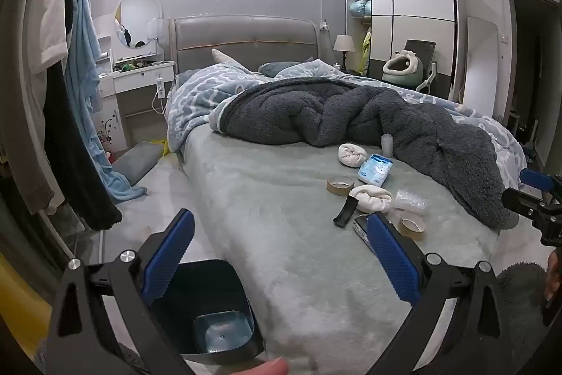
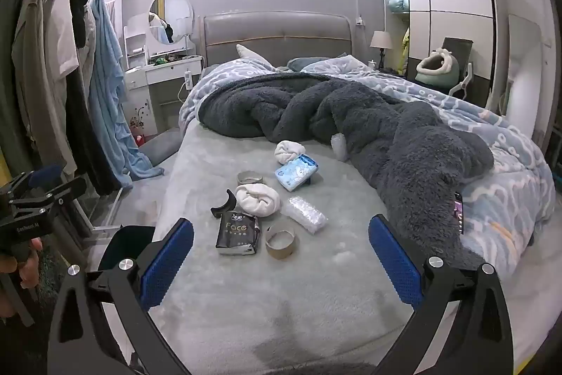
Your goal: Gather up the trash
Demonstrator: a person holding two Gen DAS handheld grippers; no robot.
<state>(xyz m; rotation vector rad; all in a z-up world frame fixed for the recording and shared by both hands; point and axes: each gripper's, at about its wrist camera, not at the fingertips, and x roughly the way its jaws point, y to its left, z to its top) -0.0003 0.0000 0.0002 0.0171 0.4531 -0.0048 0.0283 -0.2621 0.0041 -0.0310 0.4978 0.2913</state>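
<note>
**Trash on the bed, both grippers empty**

Left hand-held gripper and right hand-held gripper: jaws wide apart, holding nothing, above the bed foot. Trash lies mid-bed: black packet, two tape rolls, blue pack, clear wrap, white cloths, black curved piece. Bin: on the floor at the bed's left corner. Grey blanket behind.

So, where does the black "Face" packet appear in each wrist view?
Left wrist: black "Face" packet lies right of centre, mostly hidden behind the left claw's right finger.
Right wrist: the packet lies centre-left, in full view on the bed.
Shared landmark: the cardboard tape roll just to its right.
</note>
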